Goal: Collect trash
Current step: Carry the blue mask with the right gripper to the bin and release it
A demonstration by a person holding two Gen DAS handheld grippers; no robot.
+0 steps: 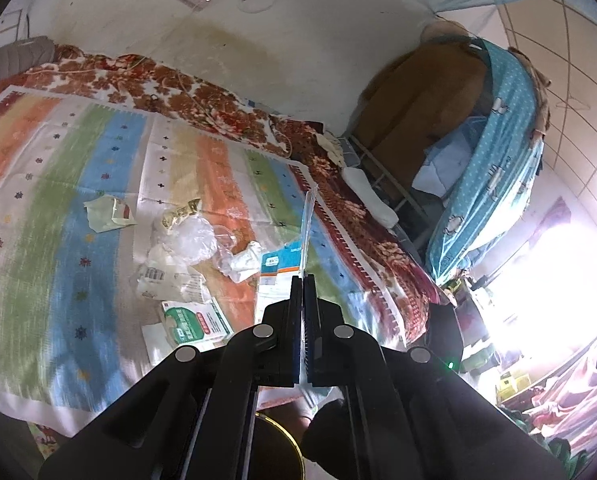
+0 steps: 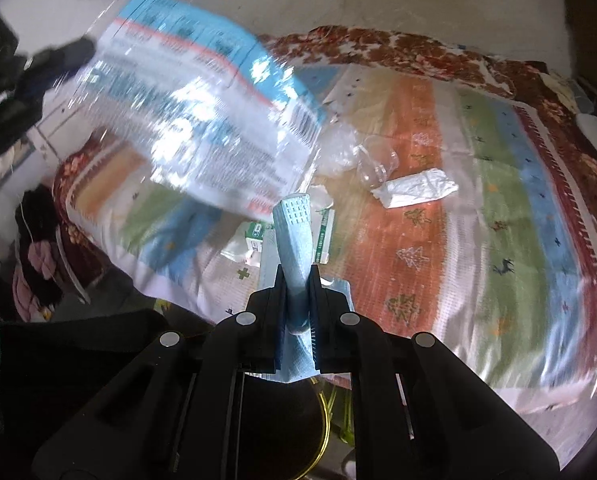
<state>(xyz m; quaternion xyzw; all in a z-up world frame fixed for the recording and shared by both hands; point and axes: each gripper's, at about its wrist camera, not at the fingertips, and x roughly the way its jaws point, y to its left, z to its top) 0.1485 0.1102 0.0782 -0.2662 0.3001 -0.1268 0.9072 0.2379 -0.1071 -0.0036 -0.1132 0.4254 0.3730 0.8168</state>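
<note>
My left gripper (image 1: 303,280) is shut on a thin printed plastic wrapper (image 1: 307,232), seen edge-on in the left wrist view. In the right wrist view that blue, white and orange wrapper (image 2: 202,120) hangs blurred at the upper left from the left gripper (image 2: 54,64). A folded light-blue face mask (image 2: 294,232) stands up from my right gripper (image 2: 298,276), which is shut on it. More trash lies on the striped bedspread (image 2: 498,240): a tissue (image 2: 414,190), a clear plastic cup (image 2: 376,164) and a green-and-white box (image 1: 194,320).
A dark bin with a gold rim (image 2: 324,416) sits low under both grippers. A green paper scrap (image 1: 106,214), gold foil (image 1: 180,214) and crumpled clear plastic (image 1: 190,236) also lie on the bed. A stained wall backs the bed, and a blue mosquito net (image 1: 494,160) hangs on the right.
</note>
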